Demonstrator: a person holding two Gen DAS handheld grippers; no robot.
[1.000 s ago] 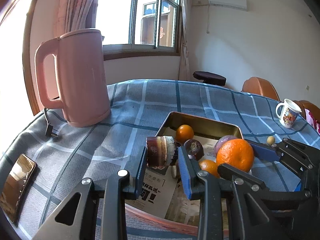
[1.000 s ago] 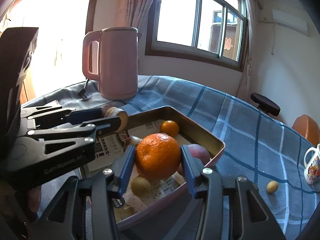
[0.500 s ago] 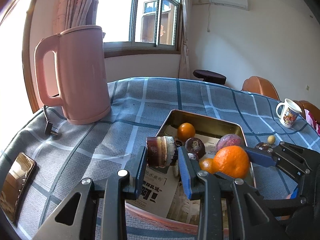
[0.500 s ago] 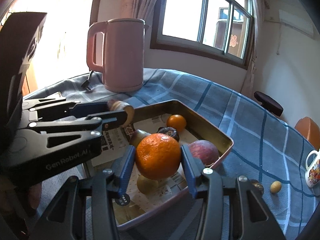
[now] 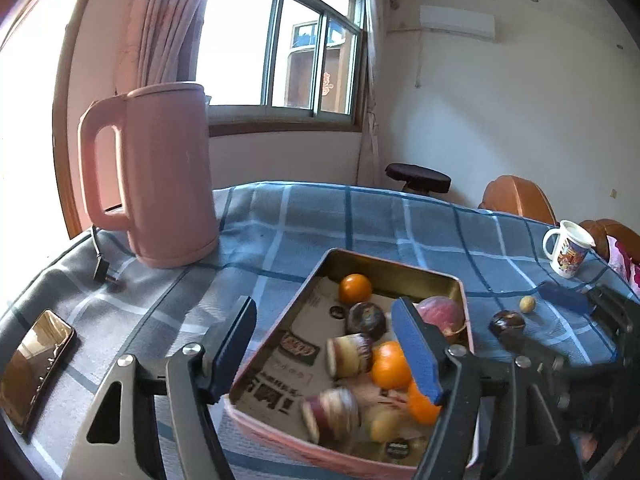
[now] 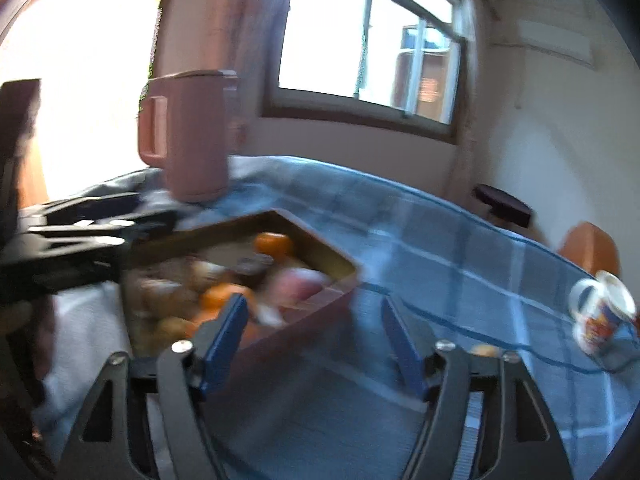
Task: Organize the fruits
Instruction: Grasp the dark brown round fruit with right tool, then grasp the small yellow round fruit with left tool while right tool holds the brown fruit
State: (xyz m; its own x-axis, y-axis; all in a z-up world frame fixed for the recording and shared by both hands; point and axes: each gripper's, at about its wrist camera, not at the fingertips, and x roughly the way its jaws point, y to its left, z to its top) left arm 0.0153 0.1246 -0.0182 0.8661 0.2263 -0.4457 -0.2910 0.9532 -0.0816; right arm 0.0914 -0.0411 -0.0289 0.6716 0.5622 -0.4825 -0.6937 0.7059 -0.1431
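Observation:
My left gripper [image 5: 326, 348] hovers over the near left part of the metal tray [image 5: 384, 266], its jaws opening wide with nothing pressed between them. Below it in the tray lies a brown cut piece with a pale end [image 5: 348, 356], next to oranges [image 5: 390, 366], a dark round fruit [image 5: 366, 320] and a pink-purple fruit [image 5: 438, 312]. A dark fruit [image 5: 507, 322] and a small yellow fruit [image 5: 527, 304] lie on the cloth right of the tray. My right gripper [image 6: 312, 344] stands just right of the tray [image 6: 320, 240], jaws opening and empty; this view is blurred.
A pink kettle [image 5: 160, 184] stands at the back left with its plug on the blue checked cloth. A phone [image 5: 34, 364] lies at the near left edge. A printed mug [image 5: 568, 254] stands far right. Orange chair backs rise behind the table.
Both grippers opened: the left let go of the brown cut piece and the right let go of the big orange, both now in the tray. The right gripper swung right, off the tray.

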